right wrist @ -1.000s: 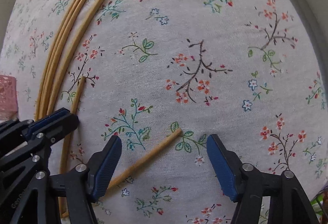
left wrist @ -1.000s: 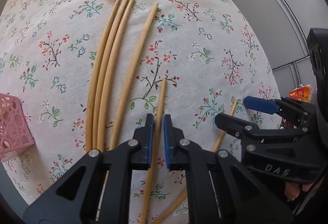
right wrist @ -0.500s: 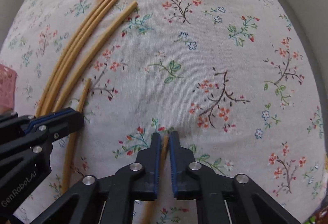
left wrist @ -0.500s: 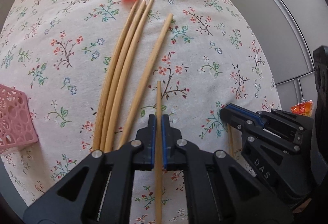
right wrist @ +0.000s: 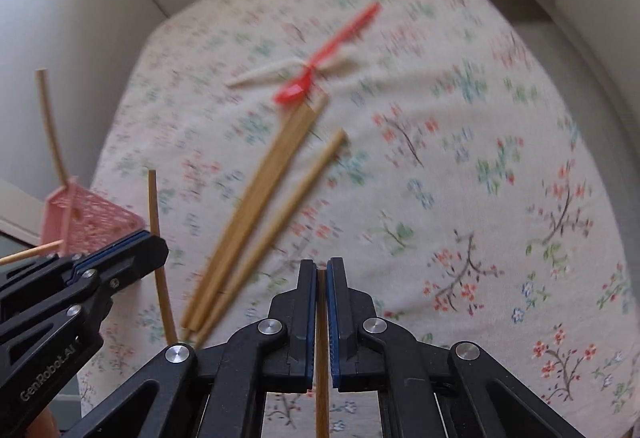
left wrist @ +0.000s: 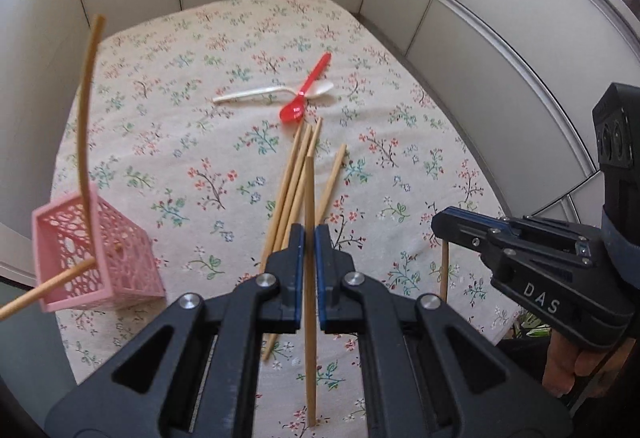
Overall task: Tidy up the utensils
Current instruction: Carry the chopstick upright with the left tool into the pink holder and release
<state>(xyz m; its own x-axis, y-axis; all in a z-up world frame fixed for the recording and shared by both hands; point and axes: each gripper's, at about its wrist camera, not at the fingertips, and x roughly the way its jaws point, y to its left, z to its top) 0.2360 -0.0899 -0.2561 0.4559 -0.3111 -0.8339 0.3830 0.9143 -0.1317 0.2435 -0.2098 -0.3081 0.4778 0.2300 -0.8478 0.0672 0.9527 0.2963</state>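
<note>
My left gripper (left wrist: 307, 234) is shut on a wooden chopstick (left wrist: 309, 197) and holds it lifted above the floral tablecloth (left wrist: 180, 141). My right gripper (right wrist: 320, 270) is shut on another chopstick (right wrist: 321, 378), also raised; it shows at the right of the left wrist view (left wrist: 443, 270). Several chopsticks (left wrist: 294, 173) lie loose mid-table. A pink lattice basket (left wrist: 92, 254) at the left holds two chopsticks. A red spoon (left wrist: 306, 89) lies across a white spoon (left wrist: 264, 93) at the back.
White cabinet panels (left wrist: 500, 29) run along the far and right sides of the table. The table's left edge drops off beside the basket. The right wrist view is motion-blurred.
Both grippers closed on a chopstick each and lifted well above the table. The view pulled back, so the basket and the whole table now show.
</note>
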